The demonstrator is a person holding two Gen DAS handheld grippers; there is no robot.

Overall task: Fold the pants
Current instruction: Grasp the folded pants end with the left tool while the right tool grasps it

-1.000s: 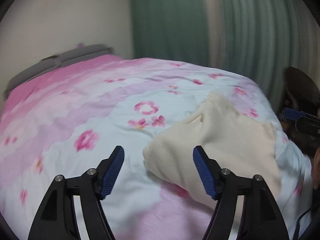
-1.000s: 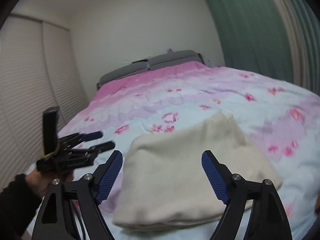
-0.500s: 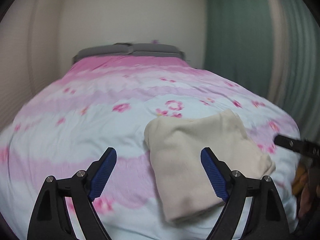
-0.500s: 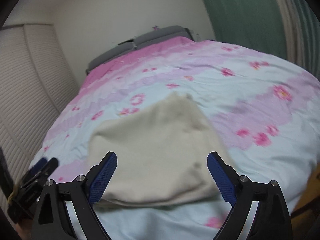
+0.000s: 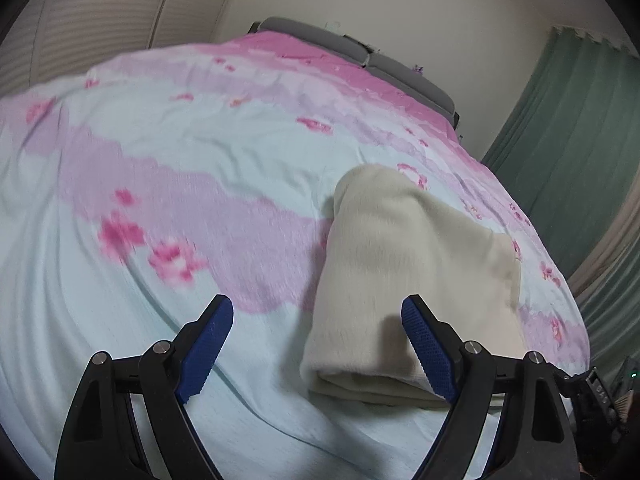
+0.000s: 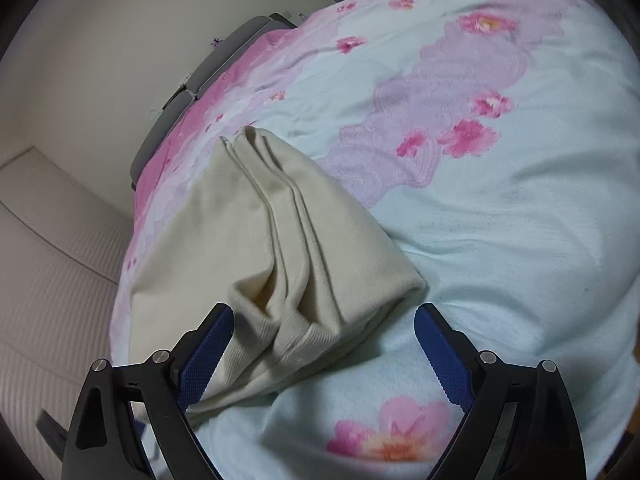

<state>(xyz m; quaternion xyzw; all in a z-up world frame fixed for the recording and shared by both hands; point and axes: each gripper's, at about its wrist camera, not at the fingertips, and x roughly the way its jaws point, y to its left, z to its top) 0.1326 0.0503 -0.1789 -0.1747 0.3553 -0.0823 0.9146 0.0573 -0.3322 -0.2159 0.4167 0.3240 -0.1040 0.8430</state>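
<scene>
The cream pants (image 5: 412, 264) lie folded into a thick stack on the flowered bed cover (image 5: 168, 160). In the left wrist view my left gripper (image 5: 318, 344) is open just above the cover, with the stack's near left corner between its blue pads; the right pad (image 5: 428, 352) sits over the fabric. In the right wrist view the pants (image 6: 256, 240) show their layered edges and ribbed cuffs toward me. My right gripper (image 6: 324, 352) is open around the stack's near end, its left pad (image 6: 204, 352) beside the cuffs. Neither gripper grips anything.
The bed cover (image 6: 500, 220) is pale blue with pink flowers and bands. A grey headboard (image 5: 360, 52) stands at the far end, green curtains (image 5: 572, 128) on one side, a ribbed white wall or sliding door (image 6: 52, 280) on the other. The bed's edge lies close below both grippers.
Both grippers dropped closer to the folded pants and rolled, so the bed looks tilted. The stack's ends now lie between their open jaws. The other gripper left each view.
</scene>
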